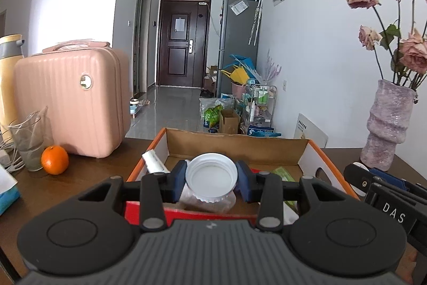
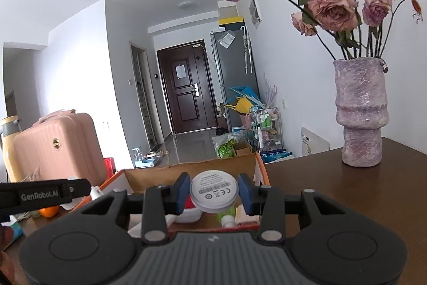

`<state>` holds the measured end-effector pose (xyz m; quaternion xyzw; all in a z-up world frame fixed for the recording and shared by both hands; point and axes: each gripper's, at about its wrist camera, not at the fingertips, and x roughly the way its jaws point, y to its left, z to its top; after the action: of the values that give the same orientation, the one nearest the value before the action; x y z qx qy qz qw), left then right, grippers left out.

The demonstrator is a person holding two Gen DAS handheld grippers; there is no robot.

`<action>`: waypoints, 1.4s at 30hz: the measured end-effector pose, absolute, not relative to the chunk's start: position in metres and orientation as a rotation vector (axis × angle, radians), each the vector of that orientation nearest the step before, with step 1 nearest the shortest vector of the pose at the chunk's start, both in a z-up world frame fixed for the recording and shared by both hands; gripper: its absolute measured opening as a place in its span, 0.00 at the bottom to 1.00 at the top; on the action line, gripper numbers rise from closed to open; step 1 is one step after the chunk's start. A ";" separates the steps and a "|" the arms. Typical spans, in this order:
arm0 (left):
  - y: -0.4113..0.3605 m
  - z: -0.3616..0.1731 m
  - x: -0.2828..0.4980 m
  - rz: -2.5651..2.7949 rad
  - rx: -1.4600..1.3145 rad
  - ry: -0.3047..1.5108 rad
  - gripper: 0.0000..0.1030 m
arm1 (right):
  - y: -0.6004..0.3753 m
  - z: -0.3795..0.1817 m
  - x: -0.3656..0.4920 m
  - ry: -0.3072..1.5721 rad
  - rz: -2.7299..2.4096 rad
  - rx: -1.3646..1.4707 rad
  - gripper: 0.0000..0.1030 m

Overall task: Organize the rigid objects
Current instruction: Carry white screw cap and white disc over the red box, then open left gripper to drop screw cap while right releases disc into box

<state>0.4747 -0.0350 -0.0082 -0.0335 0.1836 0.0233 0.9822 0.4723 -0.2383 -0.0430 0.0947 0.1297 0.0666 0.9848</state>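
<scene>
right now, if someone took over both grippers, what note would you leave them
Left gripper: jaws shut on a clear plastic jar with a white screw lid, over the orange-edged cardboard box.
Right gripper: jaws shut on a round white disc with a printed label, also over the box.
Done: both items gripped; other items already lie in the box.
Left: neither item is set down yet. An orange sits on the brown table.

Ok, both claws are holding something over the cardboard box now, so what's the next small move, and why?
Probably ease both claws down toward the box floor before letting go. The left claw grips a white lid and the right claw grips a round white labelled disc, both above the open cardboard box, which already holds other items. Releasing lower should keep them from bouncing out.
</scene>
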 end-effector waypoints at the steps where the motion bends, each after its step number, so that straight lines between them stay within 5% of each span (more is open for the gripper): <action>1: -0.035 -0.009 0.481 0.047 -0.065 0.371 0.40 | -0.238 -0.043 0.478 0.262 0.133 0.191 0.38; 42: -0.014 -0.044 0.598 0.127 -0.009 0.477 0.40 | -0.205 -0.073 0.588 0.395 0.136 0.115 0.38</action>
<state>0.5983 -0.0141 -0.0443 -0.0044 0.2361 0.0630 0.9697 0.5877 -0.2055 -0.0728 0.0569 0.1957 0.0677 0.9767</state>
